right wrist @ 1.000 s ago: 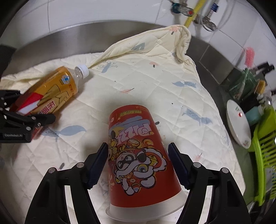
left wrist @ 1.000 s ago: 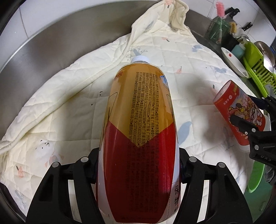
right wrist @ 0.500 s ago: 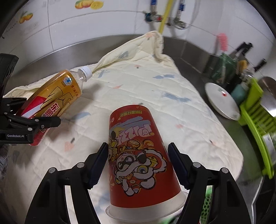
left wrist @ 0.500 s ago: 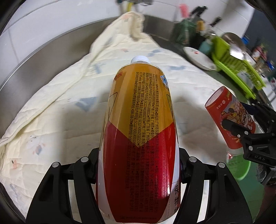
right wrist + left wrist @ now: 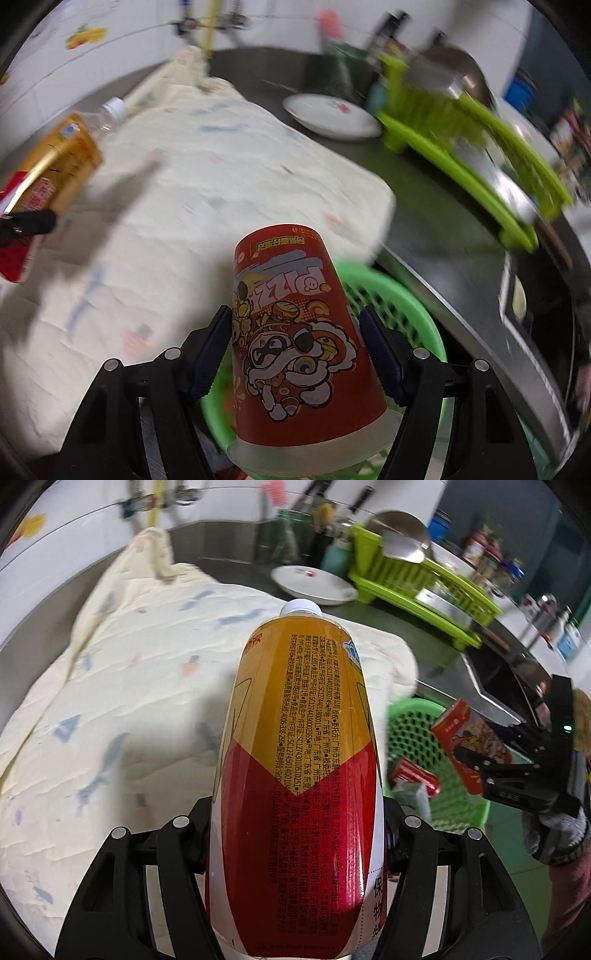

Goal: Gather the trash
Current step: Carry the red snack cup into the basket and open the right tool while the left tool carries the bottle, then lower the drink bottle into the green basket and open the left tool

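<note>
Two pieces of trash were in our grippers. Our left gripper (image 5: pixel 295 834) clamped a smooth plastic bottle (image 5: pixel 295 775), its glossy gold and red label covered in fine print, its white ribbed cap pointing away from us. The bottle hung above the quilted cream cloth (image 5: pixel 129 701), soft and puckered, printed with small faded shapes, near that cloth's right edge. Our right gripper (image 5: pixel 295 347) gripped a tapered red paper cup (image 5: pixel 295 339), upside down, with a cartoon print and a pale rim. The cup was held over a round green plastic basket (image 5: pixel 406 317) with a perforated wall, just beside the cloth's corner. Beyond, on the steel counter (image 5: pixel 436 214), sat a shallow white plate (image 5: pixel 328 118) and a lime slatted rack (image 5: pixel 461 147).
</note>
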Demonstrator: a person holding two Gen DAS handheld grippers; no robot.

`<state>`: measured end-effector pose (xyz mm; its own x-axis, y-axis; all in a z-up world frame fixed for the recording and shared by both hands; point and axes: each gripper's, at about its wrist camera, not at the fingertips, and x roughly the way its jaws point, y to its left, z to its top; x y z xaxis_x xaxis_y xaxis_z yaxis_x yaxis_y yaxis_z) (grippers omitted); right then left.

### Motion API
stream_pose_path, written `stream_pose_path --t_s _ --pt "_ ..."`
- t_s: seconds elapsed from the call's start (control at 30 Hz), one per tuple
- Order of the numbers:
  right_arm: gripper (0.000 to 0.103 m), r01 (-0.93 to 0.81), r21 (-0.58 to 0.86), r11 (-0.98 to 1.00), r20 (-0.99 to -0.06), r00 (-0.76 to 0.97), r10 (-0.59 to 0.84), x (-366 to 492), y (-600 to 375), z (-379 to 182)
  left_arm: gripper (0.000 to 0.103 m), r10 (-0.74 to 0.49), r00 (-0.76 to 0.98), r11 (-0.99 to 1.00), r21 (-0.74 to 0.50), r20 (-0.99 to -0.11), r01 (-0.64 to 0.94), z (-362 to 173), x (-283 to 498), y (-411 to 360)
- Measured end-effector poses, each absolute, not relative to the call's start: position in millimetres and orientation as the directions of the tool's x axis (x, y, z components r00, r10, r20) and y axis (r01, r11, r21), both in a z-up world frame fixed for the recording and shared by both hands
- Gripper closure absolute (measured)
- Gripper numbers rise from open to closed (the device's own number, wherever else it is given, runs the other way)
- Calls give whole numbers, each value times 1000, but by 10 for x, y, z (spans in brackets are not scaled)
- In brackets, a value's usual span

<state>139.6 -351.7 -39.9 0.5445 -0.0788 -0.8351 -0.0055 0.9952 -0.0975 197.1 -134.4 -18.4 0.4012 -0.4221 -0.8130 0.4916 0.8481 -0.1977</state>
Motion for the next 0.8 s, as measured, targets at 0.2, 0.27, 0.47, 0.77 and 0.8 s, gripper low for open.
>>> stream_pose_path --t_s 0.2,0.27,0.47,0.77,0.8 --pt "35 106 -65 992 -863 494 -109 1171 -4024 -751 40 -435 365 818 -191 -823 543 -251 1846 -1752" --pt "35 128 -45 991 -873 478 -101 1132 -4122 -877 40 -437 354 809 -190 -827 556 -269 1806 -1839" --pt "36 157 -18 987 -883 460 -89 1076 -4265 -1114 40 -437 329 786 -178 -837 592 -325 1716 -2100" --pt "36 186 44 982 -845 530 -62 735 -4344 -910 40 -446 278 749 -184 -851 637 -454 1610 -2491" --pt "36 189 52 981 -840 540 -60 686 -4349 -877 40 -442 272 743 -179 -855 645 -483 1586 -2557"
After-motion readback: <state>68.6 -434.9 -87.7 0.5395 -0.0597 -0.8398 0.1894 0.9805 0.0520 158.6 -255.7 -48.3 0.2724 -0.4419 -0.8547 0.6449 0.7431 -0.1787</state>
